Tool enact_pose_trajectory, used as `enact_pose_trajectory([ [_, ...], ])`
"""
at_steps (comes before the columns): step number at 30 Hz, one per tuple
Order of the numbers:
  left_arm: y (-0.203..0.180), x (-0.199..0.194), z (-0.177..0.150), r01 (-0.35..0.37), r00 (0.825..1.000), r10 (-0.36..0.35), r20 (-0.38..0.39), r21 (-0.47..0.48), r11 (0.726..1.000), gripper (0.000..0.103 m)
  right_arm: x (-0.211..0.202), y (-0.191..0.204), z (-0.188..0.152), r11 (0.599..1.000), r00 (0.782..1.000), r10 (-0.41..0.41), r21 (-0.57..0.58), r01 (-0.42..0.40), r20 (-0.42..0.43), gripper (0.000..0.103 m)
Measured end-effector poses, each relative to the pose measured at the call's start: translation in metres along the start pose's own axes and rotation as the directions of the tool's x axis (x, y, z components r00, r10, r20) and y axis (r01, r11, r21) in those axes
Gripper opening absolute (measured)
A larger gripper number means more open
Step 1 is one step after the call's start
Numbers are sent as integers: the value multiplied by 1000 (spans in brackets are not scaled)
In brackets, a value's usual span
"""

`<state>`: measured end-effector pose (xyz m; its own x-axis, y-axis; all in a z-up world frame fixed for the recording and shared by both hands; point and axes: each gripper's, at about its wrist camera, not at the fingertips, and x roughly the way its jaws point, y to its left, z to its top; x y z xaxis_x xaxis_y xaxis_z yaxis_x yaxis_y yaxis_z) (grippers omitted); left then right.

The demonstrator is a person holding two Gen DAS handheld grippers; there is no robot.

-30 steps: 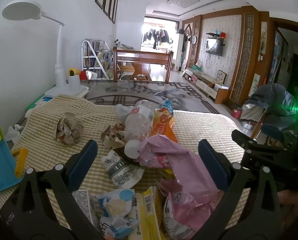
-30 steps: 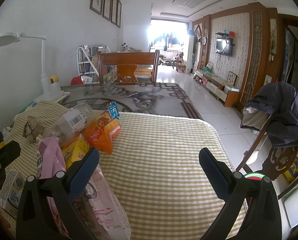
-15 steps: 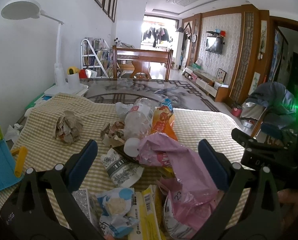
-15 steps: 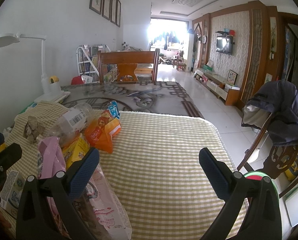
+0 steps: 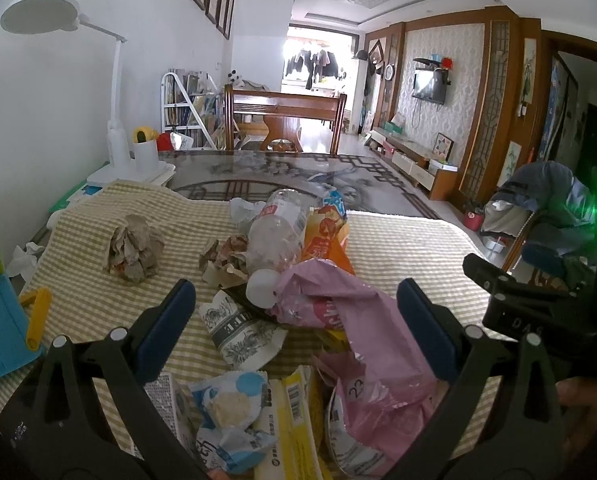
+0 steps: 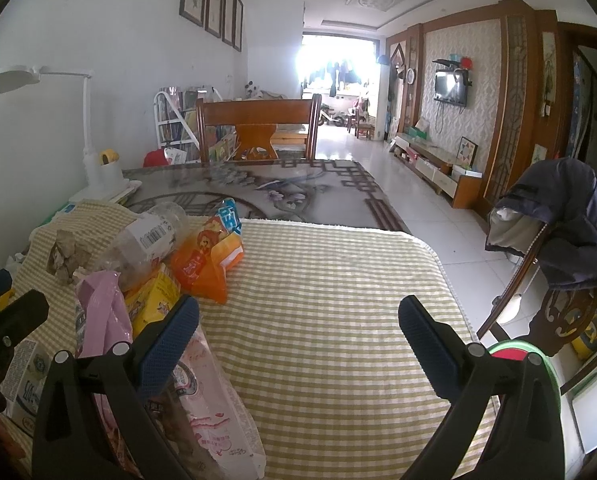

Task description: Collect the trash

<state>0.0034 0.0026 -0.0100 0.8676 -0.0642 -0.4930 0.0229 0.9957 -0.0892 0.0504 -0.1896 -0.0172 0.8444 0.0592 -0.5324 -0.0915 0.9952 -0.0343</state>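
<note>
A heap of trash lies on the checked tablecloth (image 5: pixel 398 248): a clear plastic bottle (image 5: pixel 276 236), an orange snack bag (image 5: pixel 324 240), a pink plastic bag (image 5: pixel 362 328), a crumpled brown paper ball (image 5: pixel 132 248), a grey-printed wrapper (image 5: pixel 238 330) and a blue-white wrapper (image 5: pixel 230 404). My left gripper (image 5: pixel 294 312) is open, its fingers either side of the pink bag and wrapper, holding nothing. My right gripper (image 6: pixel 298 324) is open over bare cloth, right of the pile. The bottle (image 6: pixel 150 240), orange bag (image 6: pixel 206 264) and pink bag (image 6: pixel 102 312) sit to its left.
A white desk lamp (image 5: pixel 114 128) stands at the far left by the wall. A blue and yellow toy (image 5: pixel 2 320) sits at the left edge. A chair draped with a dark jacket (image 6: pixel 562 232) stands right of the table. A wooden chair (image 6: pixel 258 132) is beyond the far end.
Both views have shifted only slightly; the pile sits a touch nearer. Both grippers stay open and nothing was picked up.
</note>
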Motion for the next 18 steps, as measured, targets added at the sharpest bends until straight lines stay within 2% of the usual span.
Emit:
enact_pose_trajectory([
  [18, -1, 2, -3, -2, 1000, 2, -8, -4, 1000, 99, 0, 0, -1, 1000, 1000, 1, 0, -1, -6, 96],
])
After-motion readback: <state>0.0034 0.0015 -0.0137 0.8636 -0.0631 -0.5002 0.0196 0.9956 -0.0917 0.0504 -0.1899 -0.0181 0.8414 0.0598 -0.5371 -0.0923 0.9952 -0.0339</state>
